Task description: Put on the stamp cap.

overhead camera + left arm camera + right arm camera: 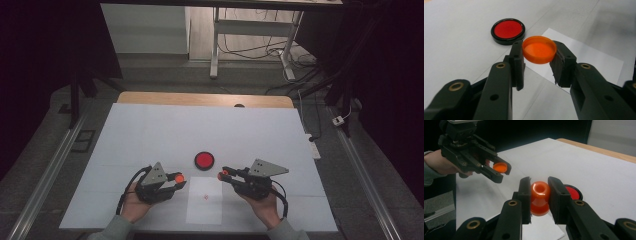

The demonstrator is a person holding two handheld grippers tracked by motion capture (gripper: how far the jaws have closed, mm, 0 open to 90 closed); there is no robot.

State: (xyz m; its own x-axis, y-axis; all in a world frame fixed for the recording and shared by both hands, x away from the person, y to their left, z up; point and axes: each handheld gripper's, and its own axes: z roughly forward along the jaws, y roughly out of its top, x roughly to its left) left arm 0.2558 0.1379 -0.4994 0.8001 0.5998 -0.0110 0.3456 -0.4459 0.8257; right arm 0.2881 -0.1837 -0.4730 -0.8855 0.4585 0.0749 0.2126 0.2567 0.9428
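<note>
High view: left gripper [176, 181] at lower left of centre, clamped on orange cap [179, 177]; right gripper [223, 175] at lower right of centre, clamped on small orange bottle [222, 175]. Red disc with black rim [204, 160] on white table cover [150, 135], just above and between both. White paper sheet [204, 205] below. Left gripper view: cap [539, 49] at frame centre, pinched between both pads, open side up. Right gripper view: bottle [540, 198] at centre, mouth toward camera.
</note>
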